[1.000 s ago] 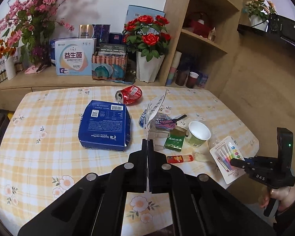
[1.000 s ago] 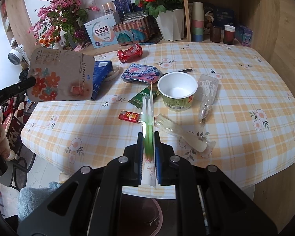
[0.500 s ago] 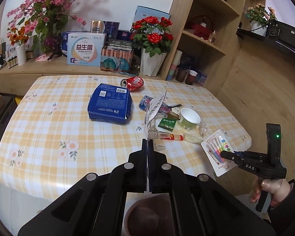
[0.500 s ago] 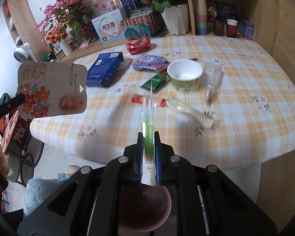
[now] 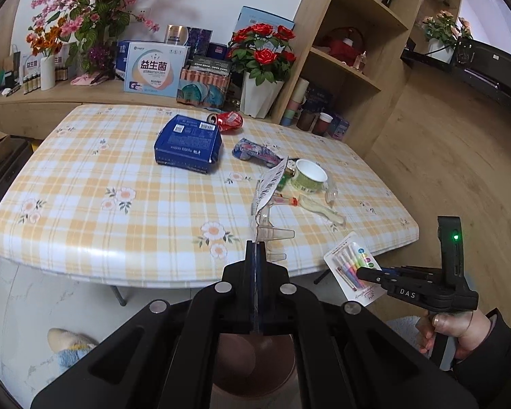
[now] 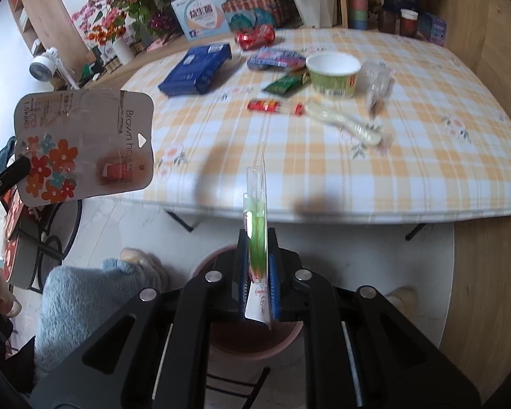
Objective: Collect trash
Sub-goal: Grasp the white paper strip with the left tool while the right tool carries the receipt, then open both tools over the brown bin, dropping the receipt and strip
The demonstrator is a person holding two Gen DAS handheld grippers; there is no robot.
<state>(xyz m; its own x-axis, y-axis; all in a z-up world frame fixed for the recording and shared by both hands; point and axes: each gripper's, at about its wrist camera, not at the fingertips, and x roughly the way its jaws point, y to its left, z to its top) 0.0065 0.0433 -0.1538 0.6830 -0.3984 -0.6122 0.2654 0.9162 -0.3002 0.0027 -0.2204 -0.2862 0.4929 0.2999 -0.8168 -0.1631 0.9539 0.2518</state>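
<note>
Now the left gripper (image 5: 255,248) is clamped tight on a hook package (image 5: 268,191), seen edge-on, and the right gripper (image 6: 259,248) pinches a marker package (image 6: 256,218). Both are held off the near edge of the tabletop (image 5: 119,177), above a brown bin (image 6: 255,341) on the floor. More trash lies on the checked cloth: blue box (image 5: 187,143), paper cup (image 5: 309,176), crushed can (image 5: 229,122).
</note>
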